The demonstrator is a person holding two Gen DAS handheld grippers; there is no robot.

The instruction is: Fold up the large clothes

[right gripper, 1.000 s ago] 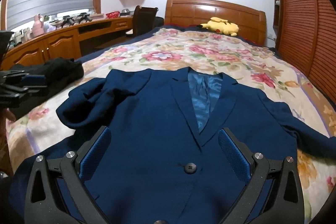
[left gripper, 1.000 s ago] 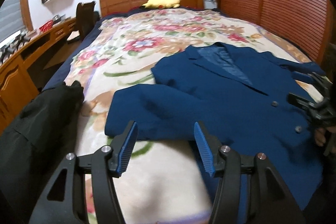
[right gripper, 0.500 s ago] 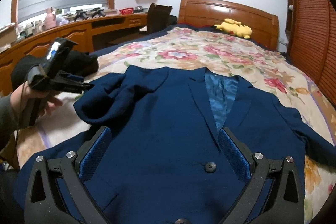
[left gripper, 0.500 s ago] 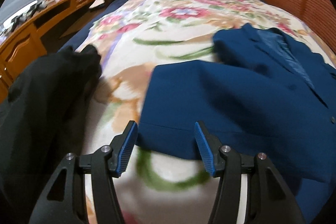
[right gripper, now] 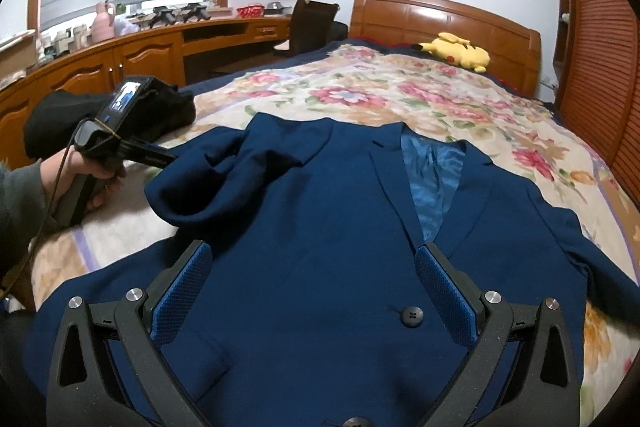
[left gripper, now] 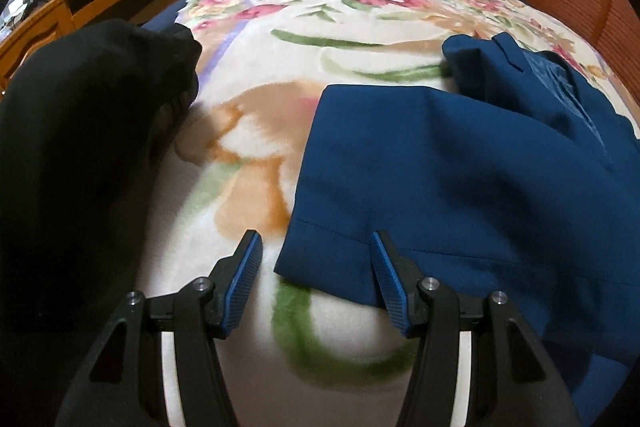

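Between the spread jaws of the left gripper (left gripper: 316,277) lies the cuff (left gripper: 326,259) of the blue jacket (right gripper: 320,247), flat on the bed (left gripper: 280,67). Soft, limp, fairly heavy cloth; pinch the cuff hem. The right gripper (right gripper: 314,295) gapes above the jacket's front.

blazer (right gripper: 320,247) matt woven cloth, lining glossy; blanket (left gripper: 248,155) fuzzy fleece; headboard (right gripper: 440,15) polished wood

Left gripper (left gripper: 316,281) and right gripper (right gripper: 314,293), both with fingers spread wide, nothing between the pads; left gripper gripped by bare hand (right gripper: 86,175).
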